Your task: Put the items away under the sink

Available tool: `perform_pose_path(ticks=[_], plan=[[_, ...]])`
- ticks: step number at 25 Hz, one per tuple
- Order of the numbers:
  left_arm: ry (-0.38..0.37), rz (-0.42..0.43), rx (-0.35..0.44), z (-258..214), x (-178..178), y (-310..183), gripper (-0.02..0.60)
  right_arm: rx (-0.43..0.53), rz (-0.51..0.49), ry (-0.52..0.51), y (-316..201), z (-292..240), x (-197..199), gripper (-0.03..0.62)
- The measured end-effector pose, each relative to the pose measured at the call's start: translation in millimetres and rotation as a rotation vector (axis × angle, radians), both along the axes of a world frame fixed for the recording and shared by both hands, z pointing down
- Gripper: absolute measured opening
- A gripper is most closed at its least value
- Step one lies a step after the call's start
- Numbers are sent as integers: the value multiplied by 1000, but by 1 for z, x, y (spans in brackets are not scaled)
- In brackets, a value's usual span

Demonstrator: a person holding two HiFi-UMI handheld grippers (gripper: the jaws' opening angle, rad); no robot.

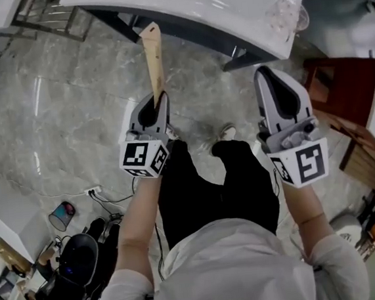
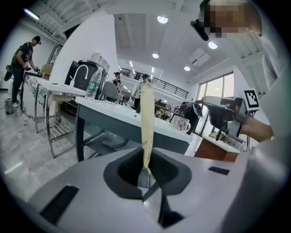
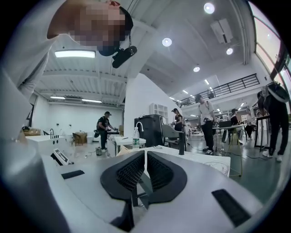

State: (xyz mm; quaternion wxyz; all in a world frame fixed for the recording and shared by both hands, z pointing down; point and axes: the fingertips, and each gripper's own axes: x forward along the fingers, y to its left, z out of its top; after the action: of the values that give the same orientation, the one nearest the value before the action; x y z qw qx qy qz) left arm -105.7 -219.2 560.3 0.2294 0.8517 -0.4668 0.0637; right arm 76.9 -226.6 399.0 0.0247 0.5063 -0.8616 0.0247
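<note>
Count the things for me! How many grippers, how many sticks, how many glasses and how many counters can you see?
hand-held grippers: 2, the left hand-held gripper and the right hand-held gripper
beige flat stick, held in the left one: 1
clear glass on the counter: 1
white counter: 1
total: 5

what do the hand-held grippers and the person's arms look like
Each hand-held gripper, left and right, has a smooth light-grey shell that tapers to two jaws lined with black ribbed pads. At the back of each sits a white cube with black square markers, left and right. The person wears a pale short-sleeved top.
</note>
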Motion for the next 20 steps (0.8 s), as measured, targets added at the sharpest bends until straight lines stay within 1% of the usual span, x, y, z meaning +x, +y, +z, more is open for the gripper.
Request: perform_pose_path(ticks=[5, 11, 20], plan=[[-4, 13, -28, 41, -3, 0, 35, -2, -7, 4, -1, 37, -6, 41], [0, -10, -55, 85, -14, -13, 35, 5, 40, -16, -4, 74, 3, 41], [-3, 29, -82, 156, -4, -27, 35, 17, 76, -2, -8, 131, 15, 41]])
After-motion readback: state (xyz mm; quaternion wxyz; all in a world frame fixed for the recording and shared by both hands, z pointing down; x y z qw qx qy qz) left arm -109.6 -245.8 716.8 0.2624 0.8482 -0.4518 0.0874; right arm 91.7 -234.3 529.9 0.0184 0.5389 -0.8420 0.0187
